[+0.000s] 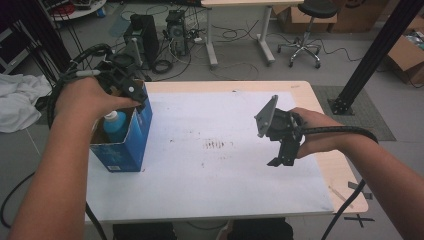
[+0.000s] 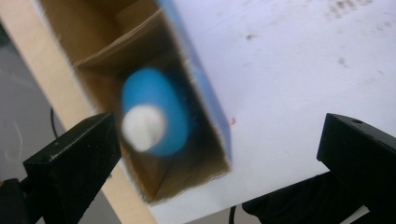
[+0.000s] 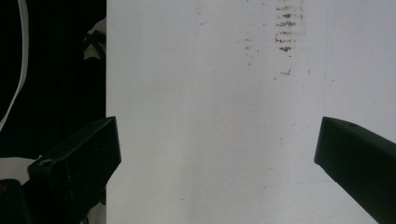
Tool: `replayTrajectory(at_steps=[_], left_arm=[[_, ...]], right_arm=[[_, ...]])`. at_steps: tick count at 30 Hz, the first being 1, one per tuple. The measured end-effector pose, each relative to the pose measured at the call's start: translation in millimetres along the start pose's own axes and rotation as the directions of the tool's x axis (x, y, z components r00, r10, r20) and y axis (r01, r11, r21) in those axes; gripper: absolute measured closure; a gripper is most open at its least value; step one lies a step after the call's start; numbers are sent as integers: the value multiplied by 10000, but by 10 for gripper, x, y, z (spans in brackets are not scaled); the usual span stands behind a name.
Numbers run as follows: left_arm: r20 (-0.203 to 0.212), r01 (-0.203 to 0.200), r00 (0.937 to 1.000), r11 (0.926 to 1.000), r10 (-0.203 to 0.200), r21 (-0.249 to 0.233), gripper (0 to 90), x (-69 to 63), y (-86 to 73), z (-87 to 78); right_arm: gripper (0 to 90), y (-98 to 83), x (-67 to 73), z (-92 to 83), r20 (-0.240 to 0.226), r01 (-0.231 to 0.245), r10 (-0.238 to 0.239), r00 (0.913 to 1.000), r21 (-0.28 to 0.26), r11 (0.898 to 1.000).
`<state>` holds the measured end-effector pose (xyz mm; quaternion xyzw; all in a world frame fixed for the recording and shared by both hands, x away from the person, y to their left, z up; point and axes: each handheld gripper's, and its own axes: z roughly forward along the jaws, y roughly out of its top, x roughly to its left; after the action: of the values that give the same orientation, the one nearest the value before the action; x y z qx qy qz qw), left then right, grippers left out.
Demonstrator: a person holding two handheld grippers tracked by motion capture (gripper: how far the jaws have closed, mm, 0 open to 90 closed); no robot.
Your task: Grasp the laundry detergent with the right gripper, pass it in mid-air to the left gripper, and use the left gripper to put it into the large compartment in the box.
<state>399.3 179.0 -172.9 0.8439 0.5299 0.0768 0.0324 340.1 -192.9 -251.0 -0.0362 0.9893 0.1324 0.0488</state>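
Blurred bottle (image 2: 152,114), perhaps white-capped.

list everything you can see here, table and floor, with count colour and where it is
box: 1, blue outside and brown inside, open top, left edge of the table
bottle: 1, blue with a white cap, standing inside the box
table: 1, white top with a light wood rim, some dark smudges near the middle
stool: 1, black seat on wheels, floor behind the table
computer towers: 2, black, floor behind the table among cables
cardboard boxes: several, brown, floor at the far right
cloth: 1, white, at the left
left tool: 1, black, open above the box
right tool: 1, black, open above the table at the right
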Motion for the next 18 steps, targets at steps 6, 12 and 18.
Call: replayTrajectory(at_steps=[6, 12, 18], left_arm=[[591, -1839, 9809, 9826, 1852, -271, 1, -218, 58, -86], [1126, -4324, 8923, 8993, 4372, -649, 1, -543, 110, -172], [1527, -6254, 7632, 7772, 6278, -696, 1, -909, 126, -129]], right_arm=[[2, 10, -31, -35, 16, -38, 38, 10000, 59, 10000], [3, 28, -58, -47, 20, -81, 81, 10000, 146, 9999], [3, 30, -87, -29, -65, -113, 115, 9999, 333, 9994]])
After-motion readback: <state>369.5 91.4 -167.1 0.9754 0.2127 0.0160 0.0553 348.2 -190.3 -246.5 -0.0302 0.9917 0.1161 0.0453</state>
